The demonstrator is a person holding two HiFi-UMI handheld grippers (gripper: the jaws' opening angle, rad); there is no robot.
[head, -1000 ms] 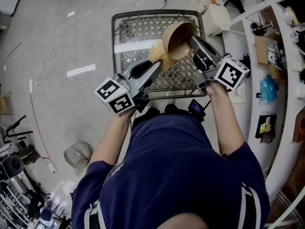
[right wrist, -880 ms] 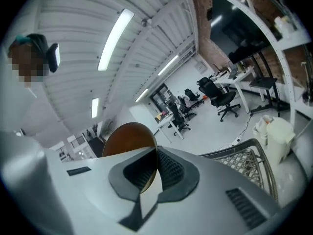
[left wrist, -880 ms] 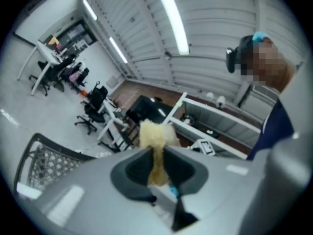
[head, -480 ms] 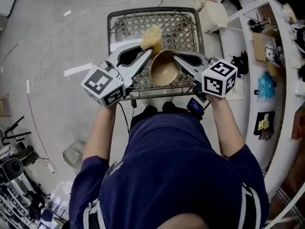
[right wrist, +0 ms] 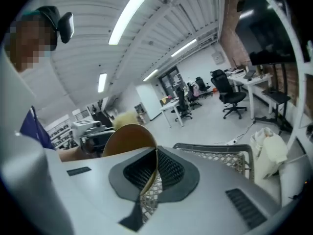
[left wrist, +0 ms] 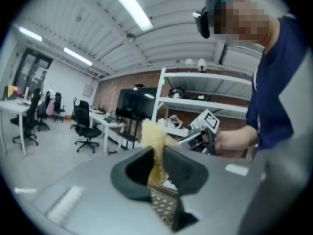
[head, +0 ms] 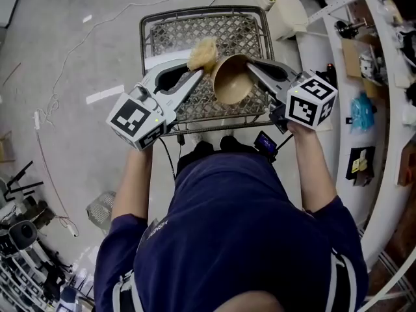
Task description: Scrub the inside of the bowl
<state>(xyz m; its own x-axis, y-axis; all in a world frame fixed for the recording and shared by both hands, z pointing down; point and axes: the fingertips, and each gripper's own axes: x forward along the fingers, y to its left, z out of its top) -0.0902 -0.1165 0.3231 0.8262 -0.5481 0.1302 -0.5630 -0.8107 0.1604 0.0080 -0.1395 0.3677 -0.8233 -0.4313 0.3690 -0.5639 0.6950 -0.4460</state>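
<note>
Bright ceiling strip lights glare overhead; both gripper views bulge fisheye, dark-cornered, slightly soft.

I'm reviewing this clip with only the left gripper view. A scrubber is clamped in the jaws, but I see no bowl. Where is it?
Observer: The right gripper is shut on the rim of the bowl and holds it in the air.
Operator: Is the scrubber inside it?
Observer: No. In the head view the scrubber sits beside the rim nearest the left gripper, outside the hollow.
Operator: What's under them?
Observer: A wire basket lies below both grippers.
</note>
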